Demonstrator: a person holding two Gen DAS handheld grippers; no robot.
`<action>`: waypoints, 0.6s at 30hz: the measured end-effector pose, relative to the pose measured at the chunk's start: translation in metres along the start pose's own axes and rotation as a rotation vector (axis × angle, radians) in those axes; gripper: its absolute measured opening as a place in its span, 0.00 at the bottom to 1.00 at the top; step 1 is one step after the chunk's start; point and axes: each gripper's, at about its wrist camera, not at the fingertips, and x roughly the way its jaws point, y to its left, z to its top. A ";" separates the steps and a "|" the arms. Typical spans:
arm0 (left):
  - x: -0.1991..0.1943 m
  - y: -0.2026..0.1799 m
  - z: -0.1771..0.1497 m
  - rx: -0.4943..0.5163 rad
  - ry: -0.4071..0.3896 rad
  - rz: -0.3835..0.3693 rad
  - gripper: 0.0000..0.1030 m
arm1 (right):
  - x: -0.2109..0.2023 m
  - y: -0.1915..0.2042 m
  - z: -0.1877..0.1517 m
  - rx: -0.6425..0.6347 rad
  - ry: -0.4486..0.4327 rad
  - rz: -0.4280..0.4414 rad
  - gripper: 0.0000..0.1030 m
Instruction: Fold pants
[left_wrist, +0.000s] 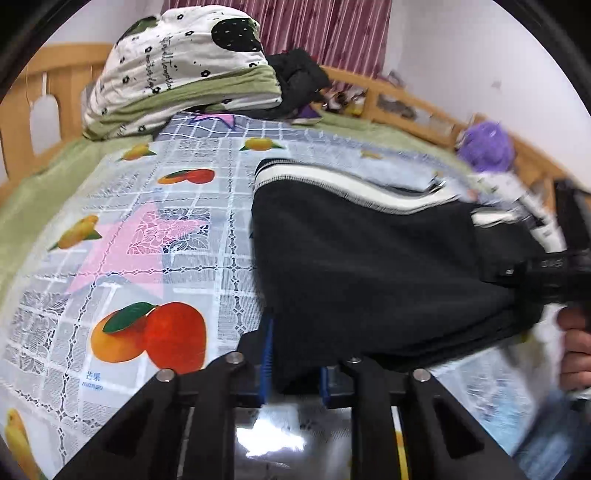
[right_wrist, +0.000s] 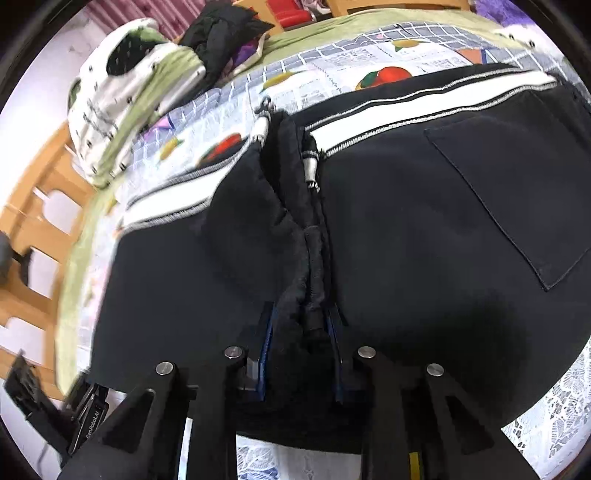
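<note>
My left claw (left_wrist: 295, 354) is clenched on a bunched edge of the black pants (left_wrist: 369, 266), the dark cloth filling the gap between its blue-padded fingers (left_wrist: 266, 354). My right claw (right_wrist: 301, 354) is likewise clamped on the pants (right_wrist: 406, 240), gripping a gathered ridge of fabric that runs up toward the white waistband (right_wrist: 424, 99) and its drawstring (right_wrist: 310, 166). A patch pocket (right_wrist: 517, 199) faces up to the right of that ridge.

The pants lie on the bed, over a lace-patterned cover printed with mangoes (left_wrist: 155, 221), spread across a green sheet (left_wrist: 33, 206). They sit on the half of the cover nearer the far wooden rail (left_wrist: 424, 107), with the waistband (left_wrist: 332, 181) toward the head end. In the left wrist view the right claw's body (left_wrist: 554, 269) shows at the pants' right edge, with my hand (left_wrist: 576, 343) below it.

At the head of the bed a folded quilt (left_wrist: 184, 62) is piled beside dark clothing (left_wrist: 299, 81). A purple item (left_wrist: 487, 147) rests by the rail, too blurred to identify.
</note>
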 end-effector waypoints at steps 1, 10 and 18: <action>-0.004 0.004 0.001 -0.011 0.008 -0.025 0.14 | -0.005 -0.002 0.000 0.011 -0.015 0.023 0.21; -0.005 0.021 -0.025 -0.060 0.084 -0.092 0.08 | -0.008 0.005 -0.014 -0.086 0.030 -0.037 0.22; -0.040 0.019 -0.019 0.046 0.080 -0.115 0.08 | -0.025 -0.010 -0.010 -0.040 -0.005 0.019 0.35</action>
